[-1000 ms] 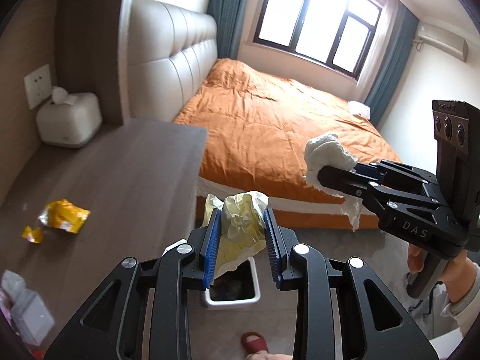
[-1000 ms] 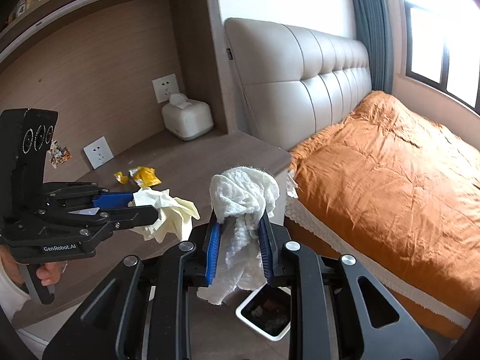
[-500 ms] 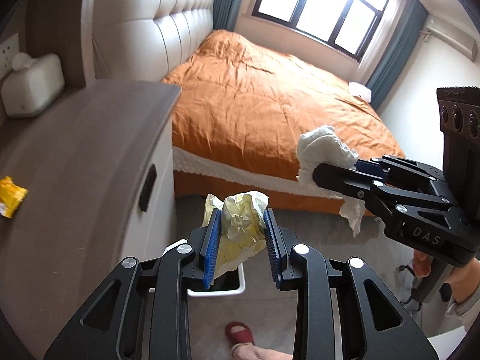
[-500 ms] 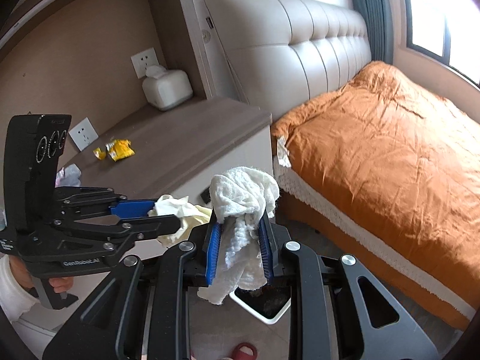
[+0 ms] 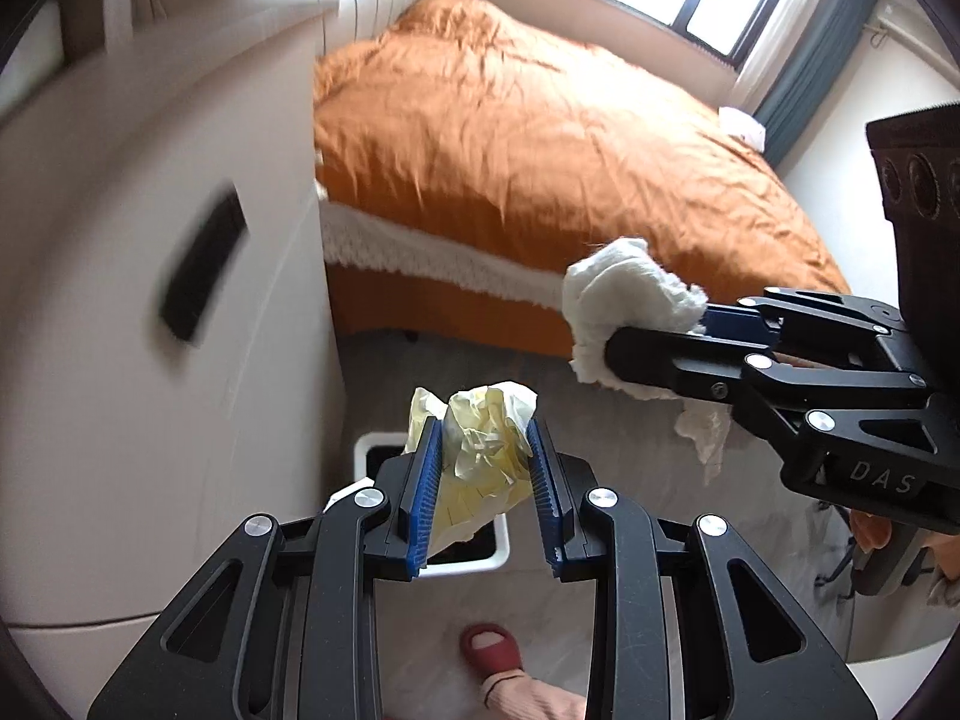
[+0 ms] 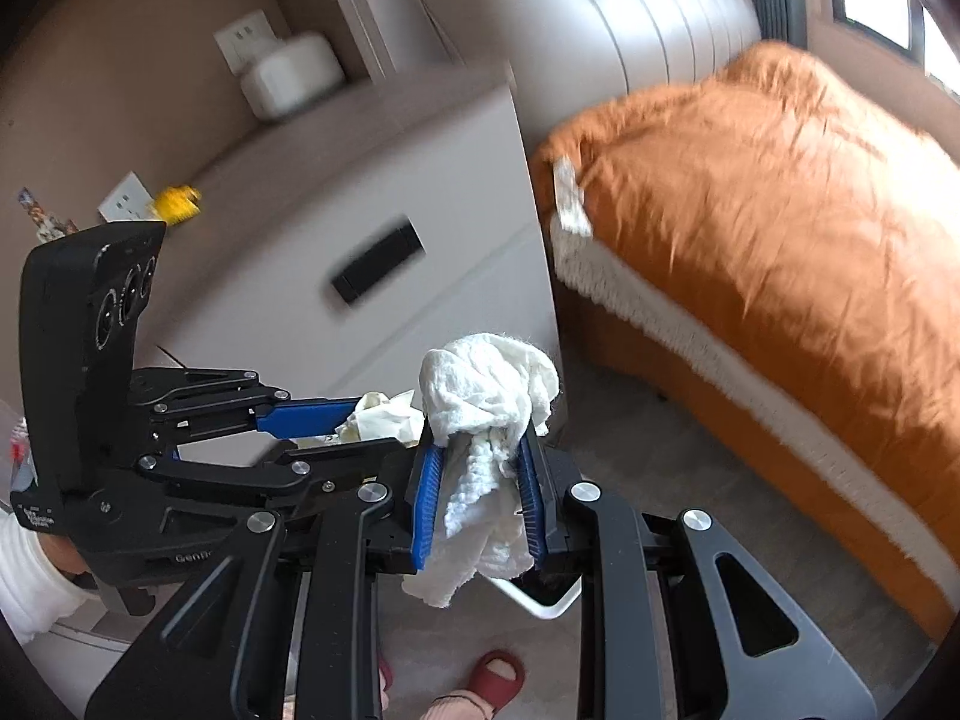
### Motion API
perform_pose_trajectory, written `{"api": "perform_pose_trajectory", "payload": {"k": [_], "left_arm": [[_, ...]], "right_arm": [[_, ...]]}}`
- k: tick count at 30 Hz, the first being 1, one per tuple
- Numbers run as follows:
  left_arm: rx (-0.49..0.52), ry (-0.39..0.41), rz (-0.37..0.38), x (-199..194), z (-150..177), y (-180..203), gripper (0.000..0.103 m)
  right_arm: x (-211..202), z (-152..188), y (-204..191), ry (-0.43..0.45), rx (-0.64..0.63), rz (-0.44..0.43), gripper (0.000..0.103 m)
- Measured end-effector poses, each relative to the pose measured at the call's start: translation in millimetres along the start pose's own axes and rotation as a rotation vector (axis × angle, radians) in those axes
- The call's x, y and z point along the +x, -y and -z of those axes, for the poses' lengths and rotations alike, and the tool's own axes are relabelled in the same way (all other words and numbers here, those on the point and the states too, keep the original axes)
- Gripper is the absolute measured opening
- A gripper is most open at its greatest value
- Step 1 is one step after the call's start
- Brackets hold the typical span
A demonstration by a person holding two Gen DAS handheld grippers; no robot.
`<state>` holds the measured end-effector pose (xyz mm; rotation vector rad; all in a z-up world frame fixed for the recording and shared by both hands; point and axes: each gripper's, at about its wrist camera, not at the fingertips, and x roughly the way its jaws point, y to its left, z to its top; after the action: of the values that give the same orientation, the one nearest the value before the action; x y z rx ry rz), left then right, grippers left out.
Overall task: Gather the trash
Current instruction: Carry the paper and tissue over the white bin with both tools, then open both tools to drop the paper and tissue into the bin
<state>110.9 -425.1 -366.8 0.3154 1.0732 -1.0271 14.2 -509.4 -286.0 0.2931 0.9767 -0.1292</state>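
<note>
My left gripper (image 5: pixel 487 468) is shut on a crumpled pale yellow paper (image 5: pixel 480 450), held above a small white trash bin (image 5: pixel 474 552) on the floor. My right gripper (image 6: pixel 477 480) is shut on a crumpled white tissue (image 6: pixel 486 396). In the left wrist view the right gripper (image 5: pixel 654 354) with the white tissue (image 5: pixel 624 294) is to the right, above the floor. In the right wrist view the left gripper (image 6: pixel 336 420) with the yellow paper (image 6: pixel 384 414) is just left of my right one. The bin's rim (image 6: pixel 540 603) shows below the tissue.
A white nightstand (image 5: pixel 150 312) with a dark drawer handle stands left of the bin. The orange bed (image 5: pixel 540 138) lies behind. A yellow wrapper (image 6: pixel 177 204) and a white tissue box (image 6: pixel 294 75) sit on the nightstand top. A foot in a red slipper (image 5: pixel 492 651) is below.
Both grippers have moved down and away from the nightstand top, toward the floor and the bin, each still holding its trash. The view is blurred by motion.
</note>
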Motion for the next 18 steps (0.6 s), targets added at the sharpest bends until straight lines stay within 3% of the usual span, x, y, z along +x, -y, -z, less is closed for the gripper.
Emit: {"api": "perform_pose_trajectory", "payload": {"k": [11,18], "left_arm": [[-0.045,-0.122,0.011,152,63,-38,0.028],[-0.066,-0.172,0.018,205,92,-49,0.028]], "right_arm": [[135,66,53,-0.141,0.03,-0.038,0.026],[187,94,71,-0.173,0.053,-0.056,0.026]]}}
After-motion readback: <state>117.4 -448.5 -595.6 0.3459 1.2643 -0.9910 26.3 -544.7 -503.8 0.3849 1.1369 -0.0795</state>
